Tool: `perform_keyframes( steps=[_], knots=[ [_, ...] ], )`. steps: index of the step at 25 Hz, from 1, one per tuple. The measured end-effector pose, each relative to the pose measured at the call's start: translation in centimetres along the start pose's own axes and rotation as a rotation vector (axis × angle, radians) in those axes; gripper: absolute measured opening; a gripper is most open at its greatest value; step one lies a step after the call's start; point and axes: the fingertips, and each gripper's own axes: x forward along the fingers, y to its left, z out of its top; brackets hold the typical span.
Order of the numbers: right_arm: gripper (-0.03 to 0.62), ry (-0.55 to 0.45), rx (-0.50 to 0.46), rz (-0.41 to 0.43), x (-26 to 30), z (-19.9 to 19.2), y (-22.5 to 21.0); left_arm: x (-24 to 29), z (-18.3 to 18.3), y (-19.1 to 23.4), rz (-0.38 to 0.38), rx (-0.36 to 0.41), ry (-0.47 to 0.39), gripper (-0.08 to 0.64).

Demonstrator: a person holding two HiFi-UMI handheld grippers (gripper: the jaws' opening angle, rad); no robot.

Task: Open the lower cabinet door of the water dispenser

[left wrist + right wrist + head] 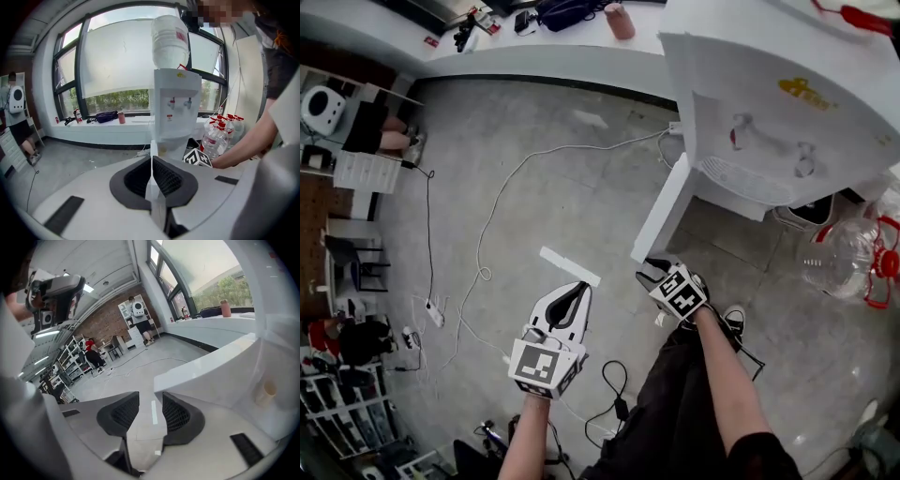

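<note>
Head view: lower cabinet door [664, 208] hangs ajar on the water dispenser [769, 103] near the floor's [562, 187] far edge, probably light and stiff, I'd hook its free edge; my right gripper [656, 274] spread, empty, left gripper [572, 298] pinched together

Head view steeply down over water dispenser [769, 122]

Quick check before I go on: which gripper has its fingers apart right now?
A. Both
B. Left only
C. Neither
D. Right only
D: in its own view the right gripper has its fingers apart, with only the floor between them, while the left gripper has its fingers closed together on nothing.
</note>
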Motion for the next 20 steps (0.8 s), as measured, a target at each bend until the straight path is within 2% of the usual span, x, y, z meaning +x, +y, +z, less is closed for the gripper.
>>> perform_keyframes(
  steps=[3, 7, 10, 14, 20],
  knots=[
    [0.166, 0.014, 0.021, 0.001, -1.1, 0.6, 1.1, -1.7, -0.7, 0.3, 0.004, -0.042, 0.004, 0.02],
    [0.166, -0.012, 0.085, 0.007, -4.7, 2.6, 3.3, -4.4, 0.7, -1.0, -0.029, -0.08, 0.004, 0.02],
    [0.166, -0.082, 0.104, 0.003, -8.7, 6.7, 5.0, -6.3, 3.2, -2.1, -0.072, -0.076, 0.003, 0.02],
    [0.166, -0.185, 0.119, -0.007, -15.3, 13.4, 6.9, -8.3, 7.4, -3.3, -0.118, -0.029, -0.015, 0.02],
    [0.163, -0.298, 0.153, -0.096, -26.8, 21.4, 8.3, -11.1, 13.7, -4.2, -0.132, 0.003, -0.069, 0.02]
  ],
)
